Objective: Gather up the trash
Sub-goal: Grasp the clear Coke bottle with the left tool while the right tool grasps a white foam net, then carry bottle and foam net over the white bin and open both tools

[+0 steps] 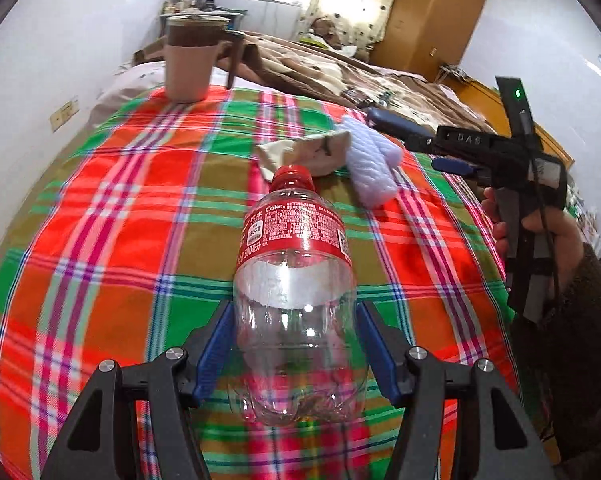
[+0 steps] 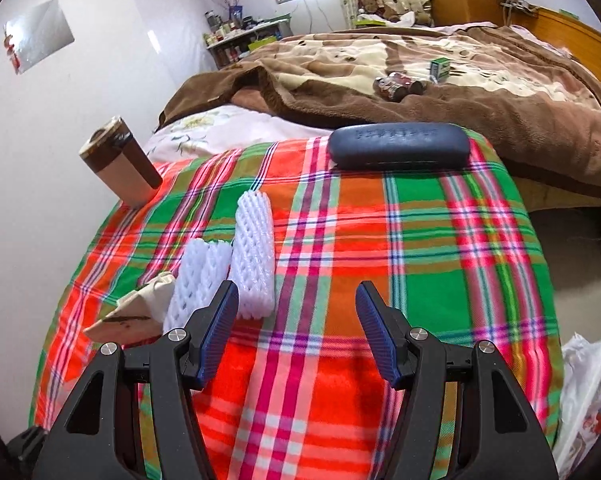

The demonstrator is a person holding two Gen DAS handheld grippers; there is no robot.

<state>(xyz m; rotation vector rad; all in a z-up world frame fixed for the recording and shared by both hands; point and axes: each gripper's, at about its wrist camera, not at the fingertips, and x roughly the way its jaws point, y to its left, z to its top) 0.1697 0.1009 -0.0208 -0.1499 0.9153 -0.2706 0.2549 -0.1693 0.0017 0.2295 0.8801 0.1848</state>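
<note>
Clamping the empty clear plastic Coke bottle (image 1: 294, 292) lengthwise in my left gripper (image 1: 296, 344), I am holding my right gripper (image 2: 296, 336) wide open and empty, white foam nets (image 2: 228, 264) lying just far-left of it.

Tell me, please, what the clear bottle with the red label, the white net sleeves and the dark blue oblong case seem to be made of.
Clear bottle with red label and cap: thin transparent plastic, glossy; the plaid cloth shows through it.
White net sleeves: soft foam mesh, matte, with open diamond holes.
Dark blue oblong case: probably hard shell with a leather-like cover; smooth, dull sheen, embossed lettering.
</note>
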